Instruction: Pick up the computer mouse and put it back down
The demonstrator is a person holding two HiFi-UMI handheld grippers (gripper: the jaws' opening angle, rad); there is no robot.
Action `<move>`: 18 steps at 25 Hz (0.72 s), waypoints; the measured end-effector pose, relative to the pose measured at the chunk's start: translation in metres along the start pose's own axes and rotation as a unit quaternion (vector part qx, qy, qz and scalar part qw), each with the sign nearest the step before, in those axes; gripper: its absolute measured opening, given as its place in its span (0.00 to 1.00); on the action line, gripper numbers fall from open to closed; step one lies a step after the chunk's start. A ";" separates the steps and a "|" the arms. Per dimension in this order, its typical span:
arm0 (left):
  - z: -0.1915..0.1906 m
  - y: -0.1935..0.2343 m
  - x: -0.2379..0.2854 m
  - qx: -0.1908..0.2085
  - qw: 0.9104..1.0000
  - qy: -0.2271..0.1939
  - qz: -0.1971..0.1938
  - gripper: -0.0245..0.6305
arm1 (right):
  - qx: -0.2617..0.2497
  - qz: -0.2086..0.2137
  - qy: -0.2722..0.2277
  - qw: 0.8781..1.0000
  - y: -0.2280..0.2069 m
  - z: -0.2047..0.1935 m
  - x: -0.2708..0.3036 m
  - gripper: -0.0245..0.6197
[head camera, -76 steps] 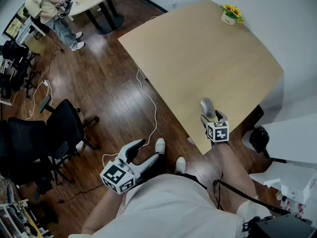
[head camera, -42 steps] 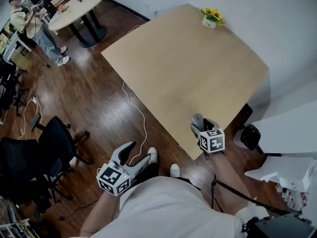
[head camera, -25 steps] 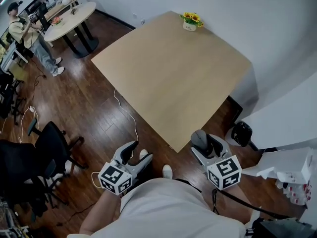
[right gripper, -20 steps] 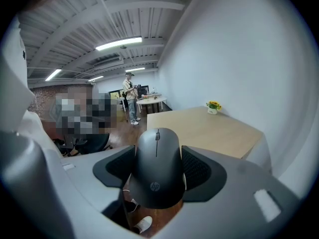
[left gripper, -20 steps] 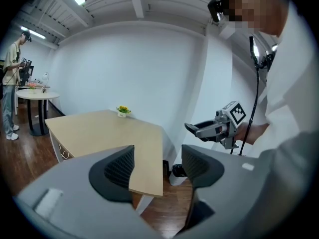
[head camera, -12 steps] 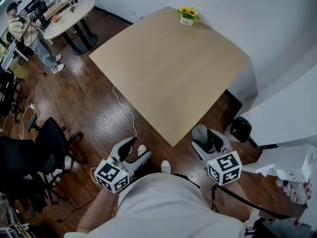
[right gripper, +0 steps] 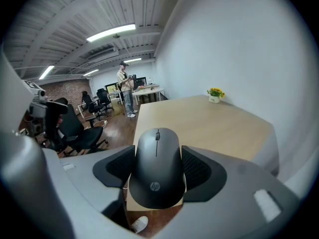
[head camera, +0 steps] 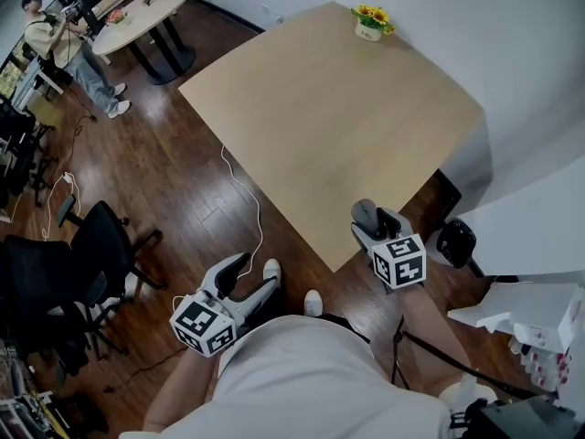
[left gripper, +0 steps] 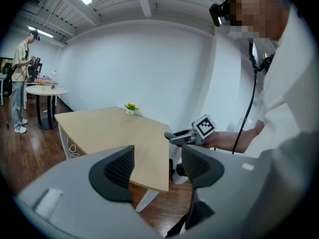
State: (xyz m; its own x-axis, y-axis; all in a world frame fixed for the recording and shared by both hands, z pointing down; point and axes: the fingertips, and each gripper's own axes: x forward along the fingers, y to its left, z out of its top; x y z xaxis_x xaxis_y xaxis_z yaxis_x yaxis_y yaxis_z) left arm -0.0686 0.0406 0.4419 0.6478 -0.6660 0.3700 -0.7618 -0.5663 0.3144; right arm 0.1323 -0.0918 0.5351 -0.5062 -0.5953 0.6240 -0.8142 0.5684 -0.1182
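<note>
A dark grey computer mouse (right gripper: 157,168) sits clamped between the two pads of my right gripper (right gripper: 157,167), held in the air just off the near corner of the wooden table (right gripper: 199,121). In the head view the mouse (head camera: 366,215) pokes out in front of the right gripper (head camera: 379,224), at the table's (head camera: 329,117) front corner. My left gripper (head camera: 239,277) hangs low over the floor at the lower left, jaws apart and empty. The left gripper view looks through its open jaws (left gripper: 155,166) at the table (left gripper: 119,131) and the right gripper (left gripper: 184,136) beyond.
A small pot of yellow flowers (head camera: 370,21) stands at the table's far corner. A white cable (head camera: 242,204) trails over the wood floor. Black office chairs (head camera: 55,273) stand at left. A person (head camera: 69,48) stands by a round table (head camera: 151,7) at the far left.
The right gripper with the mouse has moved forward from beside my body back up to the table's near corner. The left gripper stays low and open.
</note>
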 end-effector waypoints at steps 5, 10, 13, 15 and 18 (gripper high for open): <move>-0.002 0.029 -0.015 -0.010 1.000 0.008 0.022 0.45 | 0.037 -0.024 0.023 0.999 -0.032 -0.012 0.088 0.50; -0.003 0.062 -0.030 -0.025 0.999 0.016 0.045 0.45 | 0.064 -0.047 0.065 0.995 -0.047 -0.030 0.161 0.50; -0.001 0.079 -0.033 -0.038 0.998 0.017 0.053 0.45 | 0.061 -0.061 0.094 0.992 -0.057 -0.044 0.192 0.50; 0.000 0.088 -0.032 -0.045 0.998 0.016 0.050 0.45 | 0.057 -0.072 0.110 0.990 -0.064 -0.052 0.206 0.50; 0.000 0.101 -0.029 -0.052 0.998 0.019 0.044 0.45 | 0.051 -0.089 0.124 0.987 -0.067 -0.060 0.221 0.50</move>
State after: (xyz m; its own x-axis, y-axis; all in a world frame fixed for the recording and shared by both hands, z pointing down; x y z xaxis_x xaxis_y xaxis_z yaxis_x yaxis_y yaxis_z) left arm -0.1644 0.0026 0.4627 0.5798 -0.6910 0.4317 -0.8126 -0.4519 0.3680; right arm 0.0927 -0.2272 0.7272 -0.2776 -0.5168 0.8098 -0.9149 0.3993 -0.0589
